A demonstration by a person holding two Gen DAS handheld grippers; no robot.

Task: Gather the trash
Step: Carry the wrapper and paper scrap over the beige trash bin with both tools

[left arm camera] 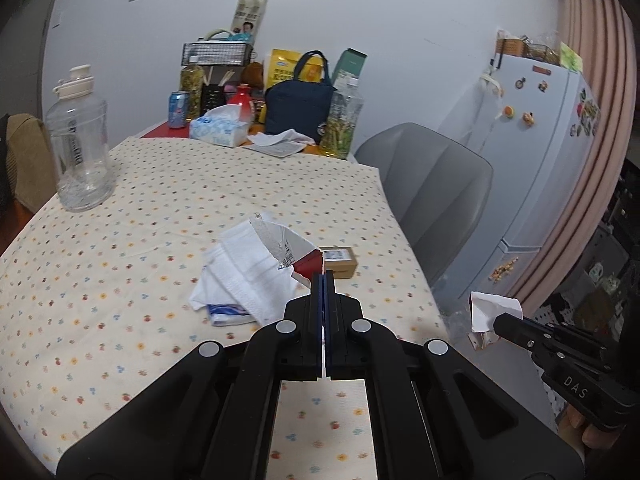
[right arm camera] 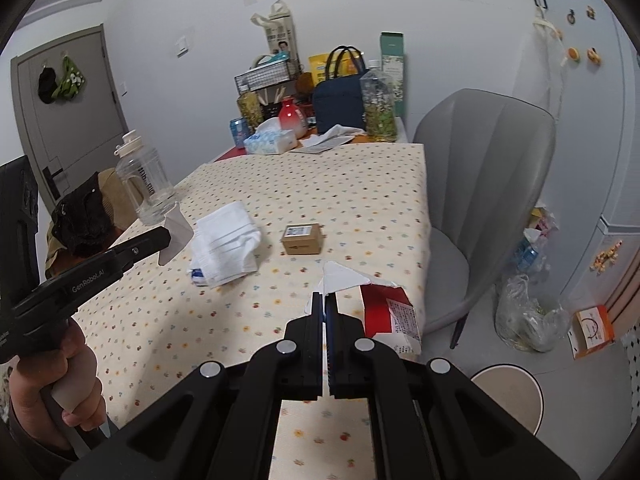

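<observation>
My left gripper [left arm camera: 323, 276] is shut on a torn white and red wrapper piece [left arm camera: 286, 246], held above the table; it also shows in the right wrist view [right arm camera: 174, 236]. My right gripper [right arm camera: 325, 296] is shut on another torn white and red wrapper piece [right arm camera: 386, 312], held past the table's right edge; in the left wrist view it shows at the right [left arm camera: 494, 310]. A crumpled white tissue pile [left arm camera: 240, 276] lies on the flowered tablecloth [left arm camera: 160, 208], with a blue and white packet [left arm camera: 228, 312] under it. A small brown cardboard box [right arm camera: 301, 238] sits beside the pile.
A clear water jug [left arm camera: 80, 144] stands at the table's left. A tissue box [left arm camera: 218, 128], can, bottles and a navy bag [left arm camera: 298, 106] crowd the far end. A grey chair [right arm camera: 480, 200] stands right of the table, with a plastic trash bag [right arm camera: 528, 312] and round stool [right arm camera: 508, 396] on the floor.
</observation>
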